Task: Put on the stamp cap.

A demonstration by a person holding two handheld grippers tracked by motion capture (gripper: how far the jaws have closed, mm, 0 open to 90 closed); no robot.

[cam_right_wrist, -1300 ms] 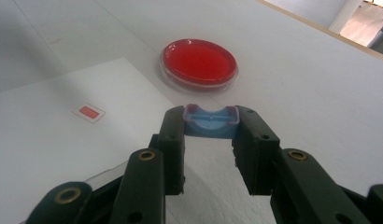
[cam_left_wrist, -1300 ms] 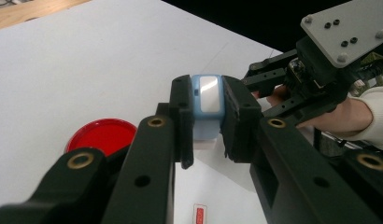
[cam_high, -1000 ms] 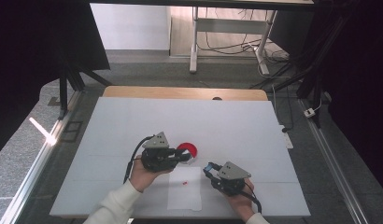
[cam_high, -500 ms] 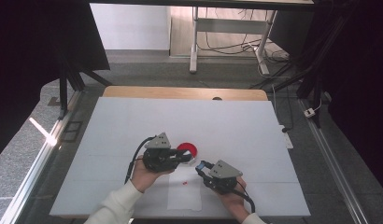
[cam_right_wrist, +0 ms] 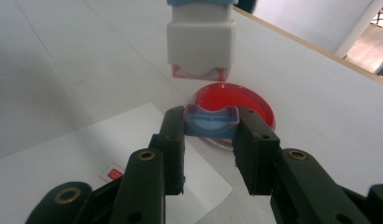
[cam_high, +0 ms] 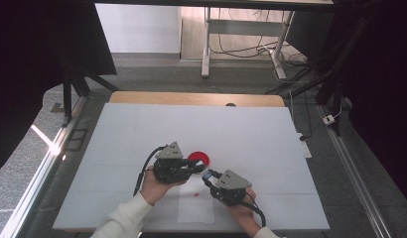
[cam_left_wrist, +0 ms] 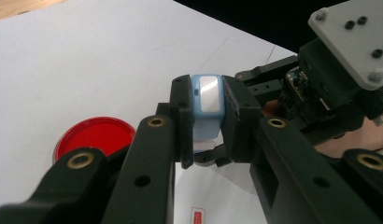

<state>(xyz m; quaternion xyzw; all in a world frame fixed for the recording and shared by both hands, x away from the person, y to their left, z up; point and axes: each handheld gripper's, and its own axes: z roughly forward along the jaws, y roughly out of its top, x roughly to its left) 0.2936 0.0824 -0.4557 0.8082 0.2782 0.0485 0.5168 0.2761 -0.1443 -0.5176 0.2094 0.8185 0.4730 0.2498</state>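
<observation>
1. White board (cam_high: 142, 129) covers the table, with a paper sheet (cam_high: 195, 210) lying at its near edge.
2. On the near right, the right gripper (cam_right_wrist: 211, 125) pinches a small blue cap (cam_right_wrist: 210, 122) between its pads.
3. Just left and slightly farther, the left gripper (cam_left_wrist: 206, 109) clamps a blue-and-white stamp (cam_left_wrist: 206, 105), held above the sheet.
4. Beyond both, a red dish (cam_high: 199, 158) rests on the board, close to the jaws.

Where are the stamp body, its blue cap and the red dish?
stamp body (cam_left_wrist: 207, 105), left gripper view, its blue side.
blue cap (cam_right_wrist: 211, 122), right gripper view, its front wall.
red dish (cam_high: 201, 158), high view, its red middle.
</observation>
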